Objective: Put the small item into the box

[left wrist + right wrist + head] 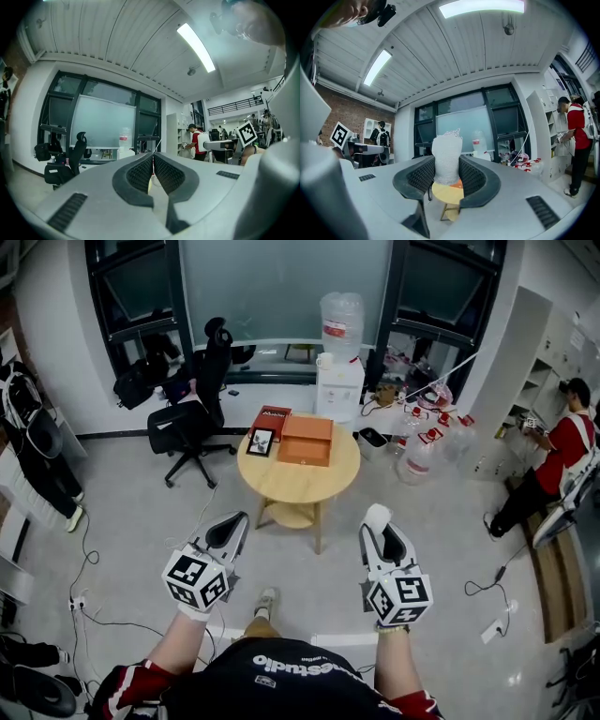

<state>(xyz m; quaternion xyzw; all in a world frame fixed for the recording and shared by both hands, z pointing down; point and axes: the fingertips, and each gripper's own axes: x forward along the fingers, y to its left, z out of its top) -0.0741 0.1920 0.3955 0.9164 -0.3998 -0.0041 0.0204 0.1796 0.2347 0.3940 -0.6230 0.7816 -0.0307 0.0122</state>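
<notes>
White, net-textured, cylindrical small item [446, 157] clamped in right gripper [447, 174], left gripper [153, 168] jaws pressed together, empty, flat orange box [307, 440] on round wooden table [291, 486].

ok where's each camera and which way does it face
Head view: on the head, steeply down at table and box; left tongs, right tongs, arms show.
Left gripper view: on left tongs, level toward window; shut jaws show.
Right gripper view: on right tongs, level toward table; jaws grip white item.
Shared: table, head and right gripper views.
</notes>
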